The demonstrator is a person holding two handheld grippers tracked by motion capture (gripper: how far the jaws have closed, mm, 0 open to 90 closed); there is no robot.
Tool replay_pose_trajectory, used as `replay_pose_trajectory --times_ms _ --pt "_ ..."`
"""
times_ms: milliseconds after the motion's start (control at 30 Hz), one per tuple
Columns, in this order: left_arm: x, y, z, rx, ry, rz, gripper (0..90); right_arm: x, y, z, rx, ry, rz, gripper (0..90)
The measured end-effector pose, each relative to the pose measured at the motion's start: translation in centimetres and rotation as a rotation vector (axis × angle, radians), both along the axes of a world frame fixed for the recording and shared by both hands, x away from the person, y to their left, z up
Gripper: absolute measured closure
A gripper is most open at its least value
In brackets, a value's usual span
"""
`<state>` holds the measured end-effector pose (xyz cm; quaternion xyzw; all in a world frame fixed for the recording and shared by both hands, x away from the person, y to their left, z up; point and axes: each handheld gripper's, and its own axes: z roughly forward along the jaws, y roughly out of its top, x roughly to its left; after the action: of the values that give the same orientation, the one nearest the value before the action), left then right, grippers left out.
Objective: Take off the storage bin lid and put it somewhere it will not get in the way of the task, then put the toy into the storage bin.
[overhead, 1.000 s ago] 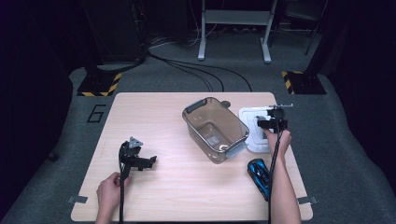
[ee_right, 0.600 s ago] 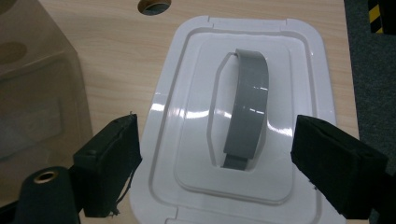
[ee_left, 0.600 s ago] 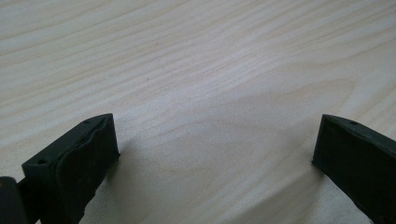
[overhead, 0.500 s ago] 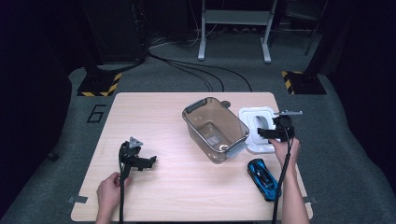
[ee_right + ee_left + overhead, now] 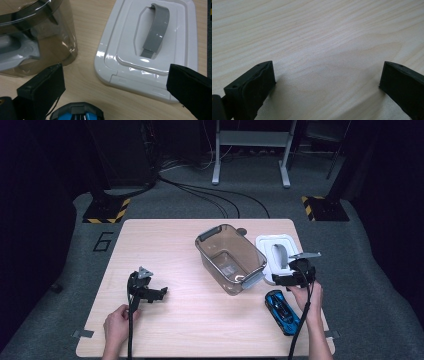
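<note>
Right gripper (image 5: 289, 279) has drawn back toward you from the white lid (image 5: 277, 255); its fingers (image 5: 42, 87) have just been opening and now stand spread with nothing between them.

The lid lies flat on the bench (image 5: 165, 245), handle up, just right of the clear bin (image 5: 230, 262), which stands open. The blue toy car (image 5: 282, 310) sits on the near right, directly below your right gripper. In my judgement the car is the next pick: lower squarely over its body, fingers across the narrow width, and close only once both pads flank it. Your left gripper (image 5: 150, 292) rests near left, fingers spread over bare wood, holding nothing.
</note>
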<state>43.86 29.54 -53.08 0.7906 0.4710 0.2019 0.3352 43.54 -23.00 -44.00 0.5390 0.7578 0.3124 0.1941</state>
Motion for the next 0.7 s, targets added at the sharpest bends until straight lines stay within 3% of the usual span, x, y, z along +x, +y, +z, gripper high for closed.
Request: replay_pose_trajectory --times_ms 167,467,500,533,567,700 --pt "0.0 0.0 0.0 0.000 -0.001 -0.001 0.0 -0.8 0.2 -0.3 0.010 0.033 0.004 0.0" --pt "0.0 0.0 0.0 0.000 -0.001 0.000 0.0 -2.0 0.7 -1.6 -0.007 0.114 0.080 0.0" --pt "0.0 0.0 0.0 0.000 -0.001 -0.001 0.0 -2.0 1.0 -1.9 -0.026 0.147 0.093 0.0" --pt "0.0 0.0 0.0 -0.001 -0.001 0.001 0.0 -2.0 1.0 -1.9 -0.026 0.147 0.093 0.0" --pt "0.0 0.0 0.0 -0.001 -0.001 0.001 0.0 -2.0 1.4 -2.4 -0.025 0.182 0.107 0.0" --pt "0.0 0.0 0.0 -0.001 -0.001 0.000 0.0 -1.7 2.1 -3.4 -0.047 0.239 0.122 0.0"
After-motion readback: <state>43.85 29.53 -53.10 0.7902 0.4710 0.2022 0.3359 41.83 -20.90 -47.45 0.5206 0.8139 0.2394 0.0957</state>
